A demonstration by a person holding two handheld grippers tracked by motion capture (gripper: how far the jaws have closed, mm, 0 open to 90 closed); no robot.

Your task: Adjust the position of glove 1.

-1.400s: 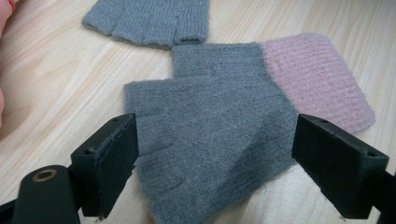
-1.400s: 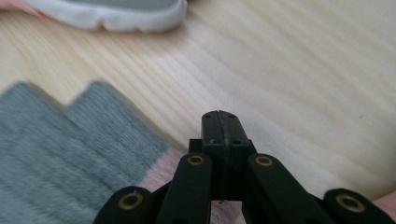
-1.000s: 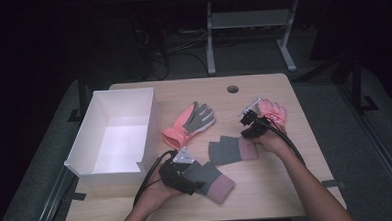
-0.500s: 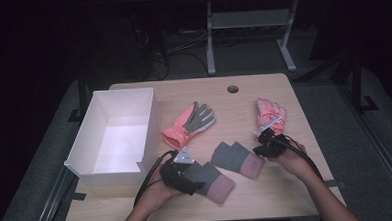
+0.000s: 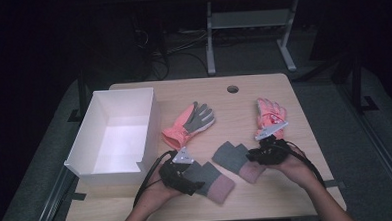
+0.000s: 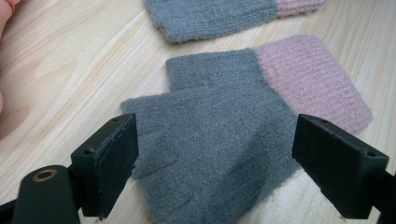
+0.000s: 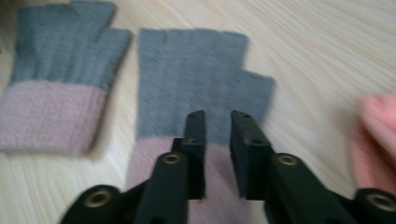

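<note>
While my left gripper [image 6: 215,163] stands wide apart over the near fingerless glove [image 6: 243,140] at lower centre, my right gripper [image 7: 217,135], just parting and empty, should close squarely on the second fingerless glove [image 7: 196,93], at its pink cuff.

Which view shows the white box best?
The high view: the white box sits whole at the table's left, open on top and empty. The two gripper views look at the grey-and-pink fingerless gloves instead.
</note>
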